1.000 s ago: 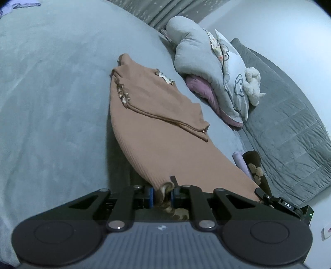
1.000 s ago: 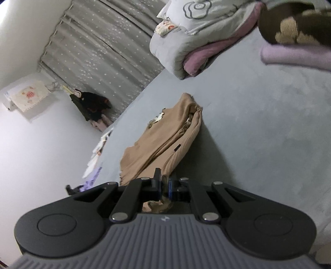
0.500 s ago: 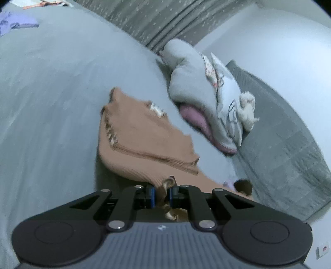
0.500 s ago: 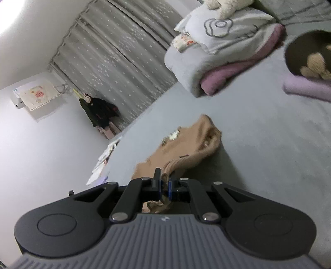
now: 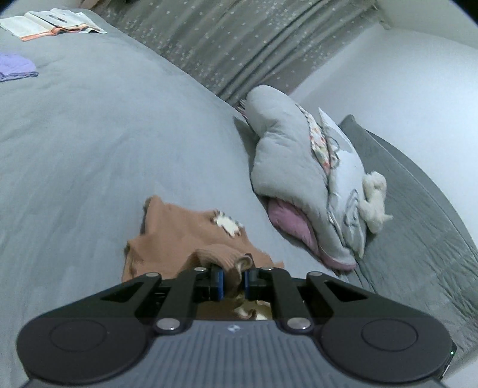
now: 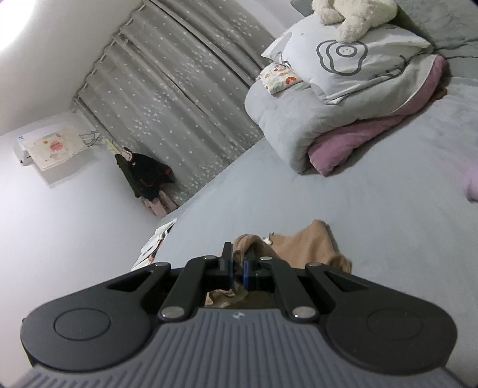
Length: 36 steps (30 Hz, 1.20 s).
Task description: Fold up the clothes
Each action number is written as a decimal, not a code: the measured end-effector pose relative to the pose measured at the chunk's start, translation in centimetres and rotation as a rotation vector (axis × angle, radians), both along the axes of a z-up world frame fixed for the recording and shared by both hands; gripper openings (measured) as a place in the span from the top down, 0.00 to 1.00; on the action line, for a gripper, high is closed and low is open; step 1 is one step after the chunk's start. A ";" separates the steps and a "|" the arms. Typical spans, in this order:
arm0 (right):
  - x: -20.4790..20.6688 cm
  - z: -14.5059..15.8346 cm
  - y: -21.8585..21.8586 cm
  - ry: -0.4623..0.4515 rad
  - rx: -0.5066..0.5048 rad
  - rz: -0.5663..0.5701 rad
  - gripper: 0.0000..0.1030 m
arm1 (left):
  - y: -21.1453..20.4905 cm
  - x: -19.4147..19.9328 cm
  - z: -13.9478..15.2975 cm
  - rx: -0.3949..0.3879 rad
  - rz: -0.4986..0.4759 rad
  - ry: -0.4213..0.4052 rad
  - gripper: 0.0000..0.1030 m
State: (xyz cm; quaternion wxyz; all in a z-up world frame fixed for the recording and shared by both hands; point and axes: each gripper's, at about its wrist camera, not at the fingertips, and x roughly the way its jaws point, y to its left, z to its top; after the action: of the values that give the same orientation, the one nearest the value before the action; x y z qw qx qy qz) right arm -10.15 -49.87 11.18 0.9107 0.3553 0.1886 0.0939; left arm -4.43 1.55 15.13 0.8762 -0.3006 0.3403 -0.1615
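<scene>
A tan ribbed knit garment [image 5: 176,235] with a white patch lies on the grey bed [image 5: 89,143], its near hem lifted over the rest. My left gripper [image 5: 232,276] is shut on a bunched fold of that hem. In the right wrist view the same tan garment [image 6: 301,244] shows just beyond my right gripper [image 6: 237,270], which is shut on another part of the hem. Most of the cloth below both grippers is hidden by their bodies.
A rolled grey and pink duvet [image 5: 283,167] with pillows and a white plush toy [image 5: 375,197] sits at the bed's head. An open book [image 5: 50,24] and a lilac cloth [image 5: 15,67] lie far left. Star-patterned curtains [image 6: 185,89] and a white wall close the room.
Both grippers have carried the hem forward over the garment towards its far end, so the visible tan cloth is much shorter. The views have tipped up towards the curtains.
</scene>
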 end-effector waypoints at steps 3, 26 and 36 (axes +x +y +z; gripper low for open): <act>4.1 -0.8 -0.1 0.020 -0.014 -0.011 0.94 | -0.5 3.6 -0.5 0.014 0.037 0.014 0.90; 21.5 -10.9 -0.6 0.249 0.025 -0.096 0.94 | -3.6 21.4 -11.2 0.119 0.147 0.254 0.86; 21.8 -10.4 3.0 0.250 -0.110 0.033 0.42 | -0.2 22.3 -10.5 0.051 0.298 0.236 0.46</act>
State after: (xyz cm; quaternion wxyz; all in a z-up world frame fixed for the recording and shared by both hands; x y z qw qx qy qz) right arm 11.63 -46.90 0.82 0.8966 0.3108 0.3110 0.0533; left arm 17.84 1.38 4.68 0.8518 -0.3423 0.3964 0.0150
